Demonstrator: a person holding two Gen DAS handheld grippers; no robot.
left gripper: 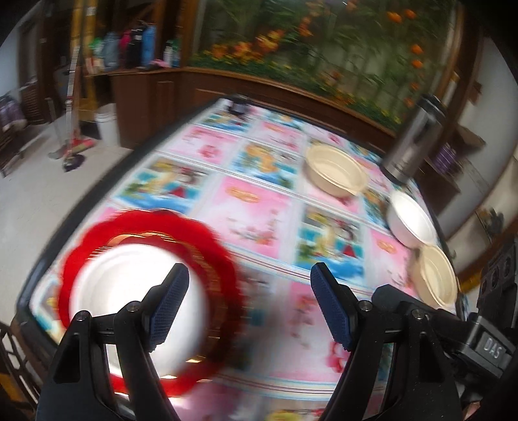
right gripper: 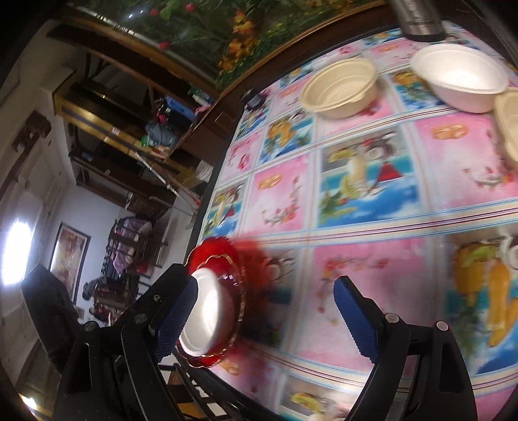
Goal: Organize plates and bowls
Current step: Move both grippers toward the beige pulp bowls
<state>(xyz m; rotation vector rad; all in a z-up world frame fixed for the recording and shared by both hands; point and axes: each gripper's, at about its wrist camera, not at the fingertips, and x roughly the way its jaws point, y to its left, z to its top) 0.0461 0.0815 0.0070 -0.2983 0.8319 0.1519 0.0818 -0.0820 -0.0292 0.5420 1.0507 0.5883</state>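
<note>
A red scalloped plate (left gripper: 213, 252) lies at the near left of the table with a white plate (left gripper: 123, 275) stacked on it. Both show in the right wrist view, red plate (right gripper: 226, 259) and white plate (right gripper: 210, 311), near the table's left edge. A cream ribbed bowl (left gripper: 335, 173) (right gripper: 340, 85), a white bowl (left gripper: 411, 220) (right gripper: 459, 76) and a second cream bowl (left gripper: 435, 275) (right gripper: 508, 123) sit at the far right. My left gripper (left gripper: 249, 285) is open and empty above the plates' right side. My right gripper (right gripper: 265, 298) is open and empty beside the plates.
A steel thermos (left gripper: 414, 142) (right gripper: 417, 16) stands behind the bowls at the back right. A small dark object (left gripper: 238, 105) sits at the table's far edge. The tablecloth (left gripper: 252, 207) is pink and blue. The table's edge drops to the floor at left.
</note>
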